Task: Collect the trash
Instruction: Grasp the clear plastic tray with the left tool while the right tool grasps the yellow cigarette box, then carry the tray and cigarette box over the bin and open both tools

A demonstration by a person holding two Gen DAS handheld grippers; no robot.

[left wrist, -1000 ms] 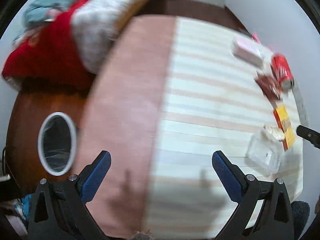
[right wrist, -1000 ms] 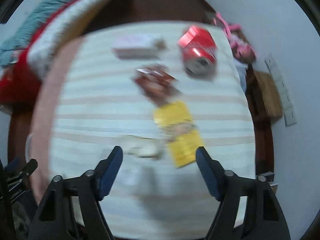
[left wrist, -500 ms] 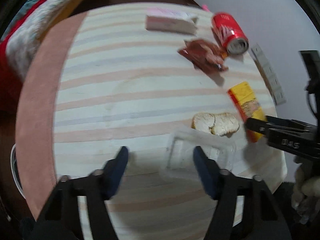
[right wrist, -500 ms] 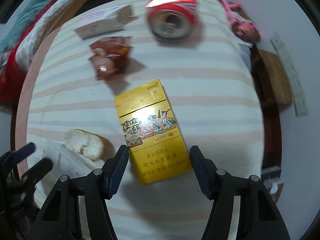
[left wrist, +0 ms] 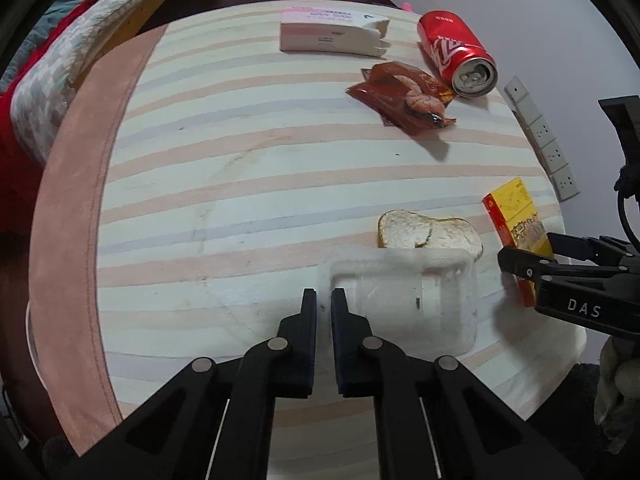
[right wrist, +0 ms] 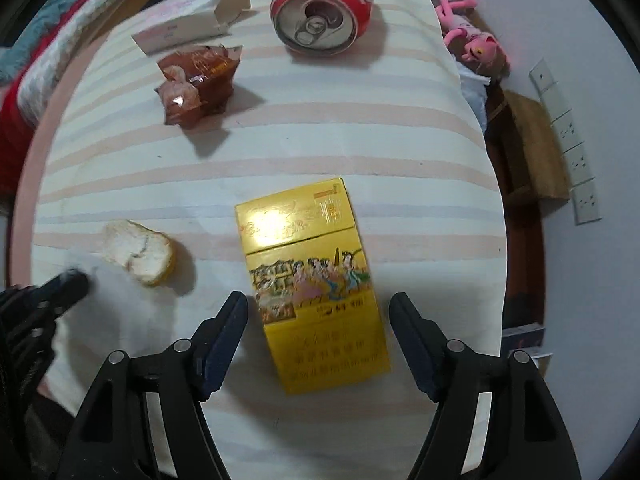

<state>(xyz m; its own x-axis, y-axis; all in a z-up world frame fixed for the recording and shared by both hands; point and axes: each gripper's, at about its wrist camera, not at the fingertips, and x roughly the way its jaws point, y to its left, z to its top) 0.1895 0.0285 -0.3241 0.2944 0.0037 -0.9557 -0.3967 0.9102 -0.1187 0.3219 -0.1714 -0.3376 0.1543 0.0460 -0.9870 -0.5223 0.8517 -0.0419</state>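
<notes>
Trash lies on a round table with a striped cloth (left wrist: 240,184). My left gripper (left wrist: 324,300) is shut on the left rim of a clear plastic tray (left wrist: 404,300). A bread slice (left wrist: 428,236) lies just behind the tray. My right gripper (right wrist: 318,304) is open, its fingers on either side of a yellow cigarette pack (right wrist: 312,280), not touching it. The right gripper also shows in the left wrist view (left wrist: 520,260). A red soda can (left wrist: 456,56), a brown snack wrapper (left wrist: 400,98) and a pink-white box (left wrist: 328,36) lie at the far side.
A bed with red and grey bedding (left wrist: 48,80) stands left of the table. Wall sockets (left wrist: 540,136) and a pink toy (right wrist: 472,44) are on the right. A white bin rim (left wrist: 28,332) shows at the lower left, beside the table.
My left gripper swung from the bin side to the tray and closed on its rim. My right gripper moved forward until its fingers flank the yellow pack.
</notes>
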